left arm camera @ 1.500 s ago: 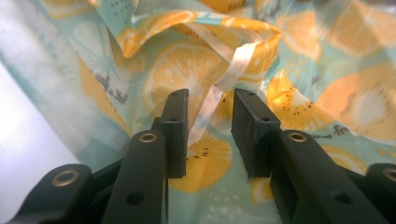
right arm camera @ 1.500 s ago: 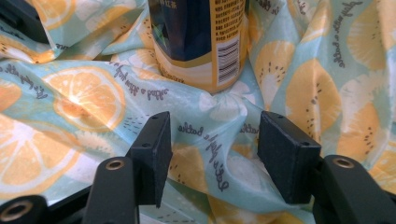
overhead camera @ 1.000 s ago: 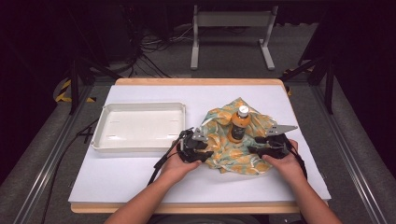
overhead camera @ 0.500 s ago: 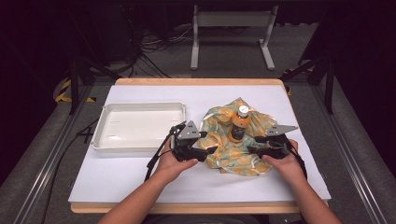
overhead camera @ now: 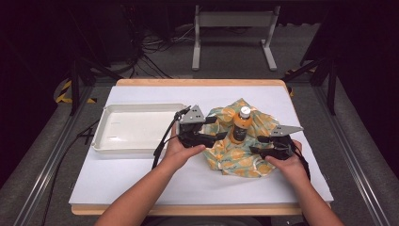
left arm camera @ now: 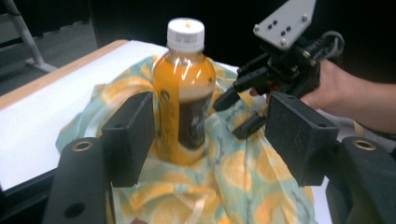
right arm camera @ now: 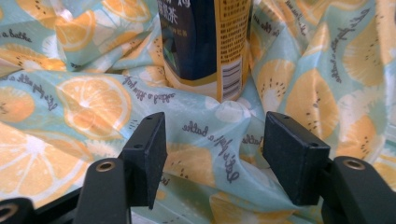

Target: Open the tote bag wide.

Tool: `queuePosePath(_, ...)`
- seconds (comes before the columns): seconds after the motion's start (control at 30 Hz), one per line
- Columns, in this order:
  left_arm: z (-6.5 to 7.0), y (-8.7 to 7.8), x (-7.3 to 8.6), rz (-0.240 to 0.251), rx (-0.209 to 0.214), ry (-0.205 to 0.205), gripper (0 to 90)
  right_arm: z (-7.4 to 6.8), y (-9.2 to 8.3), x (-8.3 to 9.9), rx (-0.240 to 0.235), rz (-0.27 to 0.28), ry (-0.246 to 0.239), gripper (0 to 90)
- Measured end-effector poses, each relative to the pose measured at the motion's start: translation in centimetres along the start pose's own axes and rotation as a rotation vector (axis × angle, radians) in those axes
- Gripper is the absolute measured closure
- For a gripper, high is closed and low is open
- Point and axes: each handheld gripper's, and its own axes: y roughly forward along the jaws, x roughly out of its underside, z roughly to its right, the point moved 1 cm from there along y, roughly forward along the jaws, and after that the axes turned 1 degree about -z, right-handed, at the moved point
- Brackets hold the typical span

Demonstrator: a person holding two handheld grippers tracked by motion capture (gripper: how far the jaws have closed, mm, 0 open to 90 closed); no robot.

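Orange-filled clear plastic bottle [overhead camera: 239,127] with a white screw cap and dark label stands upright, long axis vertical, cap up, on a crumpled thin cloth [overhead camera: 244,153] printed with orange slices and looping script, partly reading "a bottle". Left gripper [overhead camera: 215,128], jaws just opening, is spread beside the bottle, holding nothing. Right gripper [overhead camera: 256,144] gapes low over the cloth, also just widened. Nearby sits a white rectangular plastic tray [overhead camera: 106,123].
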Motion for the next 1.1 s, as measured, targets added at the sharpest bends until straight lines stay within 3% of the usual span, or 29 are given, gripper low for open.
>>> queuePosePath(0.2,-0.1,1.4,-1.5,0.020,0.009,0.017,32.4,0.0,-0.2,-0.1,-0.002,0.014,0.000,39.7)
queuePosePath(0.4,-0.6,3.2,-2.6,0.024,-0.012,0.004,31.3,0.0,-0.4,0.0,-0.002,0.023,0.001,38.3)
queuePosePath(0.73,-2.1,5.5,-3.5,0.081,-0.002,-0.063,31.6,0.3,-1.2,0.1,0.000,0.048,0.015,37.4)
queuePosePath(0.9,-2.5,6.4,-4.0,0.092,-0.004,-0.048,31.3,0.4,-1.5,0.2,-0.001,0.055,0.020,37.4)
queuePosePath(1.07,-2.9,7.2,-4.1,0.108,0.013,-0.037,31.4,0.4,-1.5,0.2,-0.002,0.060,0.018,37.4)
queuePosePath(1.1,-3.1,7.6,-3.9,0.104,0.032,-0.042,31.3,0.4,-1.6,0.2,-0.003,0.064,0.018,37.4)
